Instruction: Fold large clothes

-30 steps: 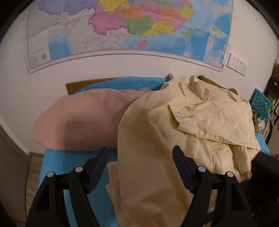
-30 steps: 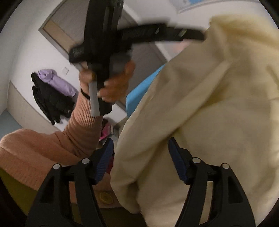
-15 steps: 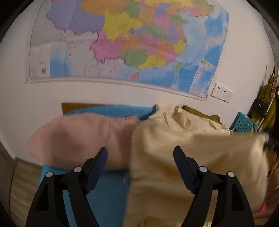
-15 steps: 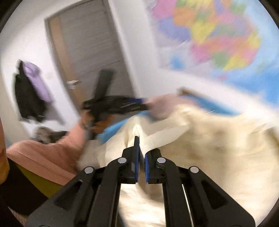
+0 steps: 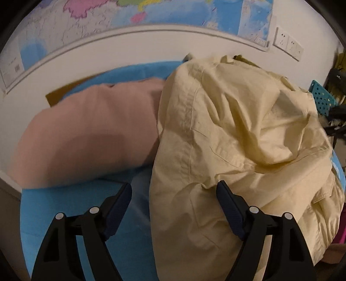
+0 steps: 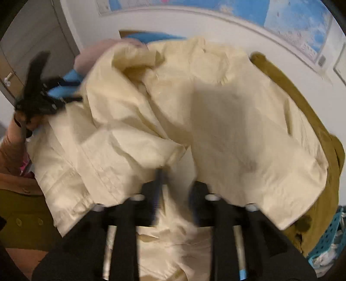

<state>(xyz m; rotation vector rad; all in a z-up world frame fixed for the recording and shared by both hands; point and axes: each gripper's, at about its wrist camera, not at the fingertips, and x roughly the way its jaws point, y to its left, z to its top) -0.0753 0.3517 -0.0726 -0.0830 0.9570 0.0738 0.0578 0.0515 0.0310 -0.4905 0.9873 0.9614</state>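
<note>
The left gripper point(image 5: 174, 197) had its jaws spread wide and held nothing. Its two dark fingers hung over the edge of the yellow shirt point(image 5: 227, 134), which lay in a big crumpled heap on the blue sheet point(image 5: 64, 205). The edge of the cloth sat between the fingers, but I could not tell if the finger at 5 o'clock touched it. The right gripper point(image 6: 175, 183) was opening its jaws, and they looked blurry. Yellow shirt point(image 6: 216, 103) cloth lay between and under its fingers, yet the pads did not squeeze it. In the left wrist view a pink pillow point(image 5: 86, 134) lay at 9 o'clock from the shirt, and the shirt covered its near end. A map point(image 5: 151, 13) on the wall was cut off at 12 o'clock. A teal basket point(image 5: 322, 97) peeked in at 3 o'clock, mostly hidden. In the right wrist view an olive green cloth point(image 6: 313, 121) stuck out from under the shirt at 3 o'clock. At 9 o'clock there, the left gripper point(image 6: 62, 88) showed as a dark blur, held by a hand point(image 6: 21, 123).
</note>
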